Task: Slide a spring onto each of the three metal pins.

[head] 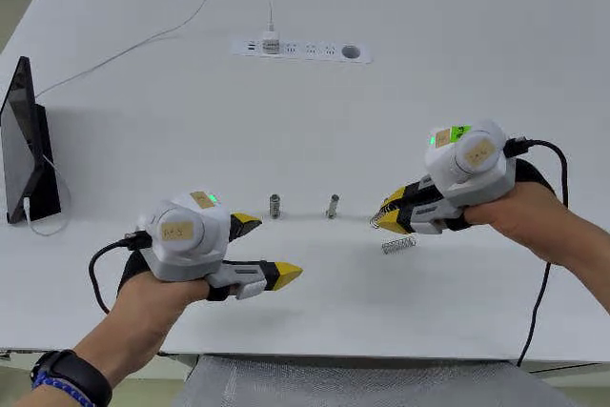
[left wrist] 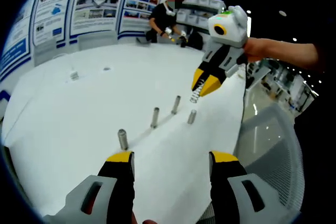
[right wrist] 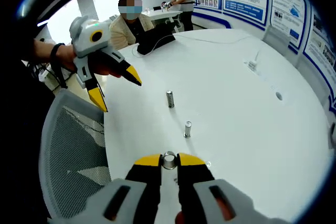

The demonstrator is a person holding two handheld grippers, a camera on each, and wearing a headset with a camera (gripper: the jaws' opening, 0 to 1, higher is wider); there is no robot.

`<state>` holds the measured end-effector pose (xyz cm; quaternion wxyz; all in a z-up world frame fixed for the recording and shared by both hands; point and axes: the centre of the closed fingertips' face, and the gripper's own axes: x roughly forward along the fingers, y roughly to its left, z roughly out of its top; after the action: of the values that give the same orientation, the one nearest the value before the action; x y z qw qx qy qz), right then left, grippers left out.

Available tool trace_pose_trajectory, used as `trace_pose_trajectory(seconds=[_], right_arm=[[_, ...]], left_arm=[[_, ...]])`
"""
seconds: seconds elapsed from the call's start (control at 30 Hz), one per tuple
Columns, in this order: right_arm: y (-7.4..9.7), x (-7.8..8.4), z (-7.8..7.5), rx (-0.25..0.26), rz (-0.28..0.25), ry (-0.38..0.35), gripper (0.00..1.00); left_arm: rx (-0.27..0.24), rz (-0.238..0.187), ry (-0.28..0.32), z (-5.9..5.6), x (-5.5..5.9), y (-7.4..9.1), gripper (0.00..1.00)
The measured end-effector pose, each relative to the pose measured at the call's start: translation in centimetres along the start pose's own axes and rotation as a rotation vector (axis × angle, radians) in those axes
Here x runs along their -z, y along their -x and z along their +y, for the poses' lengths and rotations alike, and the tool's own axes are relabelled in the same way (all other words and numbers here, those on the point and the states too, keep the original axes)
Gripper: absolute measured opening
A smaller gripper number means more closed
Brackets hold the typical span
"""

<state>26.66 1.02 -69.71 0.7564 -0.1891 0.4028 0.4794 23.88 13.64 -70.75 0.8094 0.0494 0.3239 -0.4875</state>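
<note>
- Nearest, at about 7 o'clock on the table [head: 429, 92], the left gripper [head: 279, 247] hovers with its jaws spread wide and nothing between them. It is idle and points towards the row of pins.
- Just beyond it, at 5 o'clock from the pins, a loose spring [head: 398, 245] lies on its side on the white top, apart from everything. I'd take it for the one waiting its turn.
- At 3 o'clock the right gripper [head: 384, 214] has its jaws pinched together on the held spring [left wrist: 195, 96], which hangs from the yellow tips.
- In the left gripper view that spring sits just beside the top of the third pin [left wrist: 176, 104]. I cannot tell whether it has started over the pin.
- In the middle stand the other two. The middle pin [head: 333, 205] looks bare and smooth.
- The left pin [head: 274, 205] looks darker and ribbed, so I'd guess it already wears its spring, though it is too small to be sure.
- My reckoning is one pin likely done, one being fitted and one left, with the loose spring for it.
- Far off at 12 o'clock lies a power strip [head: 300, 48], and a tablet [head: 24, 140] stands at 9 o'clock.
</note>
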Motion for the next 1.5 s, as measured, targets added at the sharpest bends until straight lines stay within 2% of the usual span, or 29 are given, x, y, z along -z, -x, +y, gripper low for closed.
trace_pose_trajectory(seconds=[0.23,0.8,1.07,1.5], right_arm=[[-0.6,-0.7,-1.1,0.009,0.004,0.009,0.12],[-2.7,-1.5,-2.4,0.012,0.018,0.011,0.13],[-3.3,-2.4,-2.8,0.012,0.015,0.021,0.13],[-4.3,-3.6,-2.3,-0.004,0.026,0.046,0.13]], left_arm=[[-0.017,0.007,0.001,0.5,0.4,0.4,0.61],[-0.051,-0.009,0.021,1.4,0.2,1.0,0.65],[-0.054,0.003,0.029,1.5,0.7,1.3,0.67],[-0.067,0.006,0.044,1.9,1.1,2.0,0.68]])
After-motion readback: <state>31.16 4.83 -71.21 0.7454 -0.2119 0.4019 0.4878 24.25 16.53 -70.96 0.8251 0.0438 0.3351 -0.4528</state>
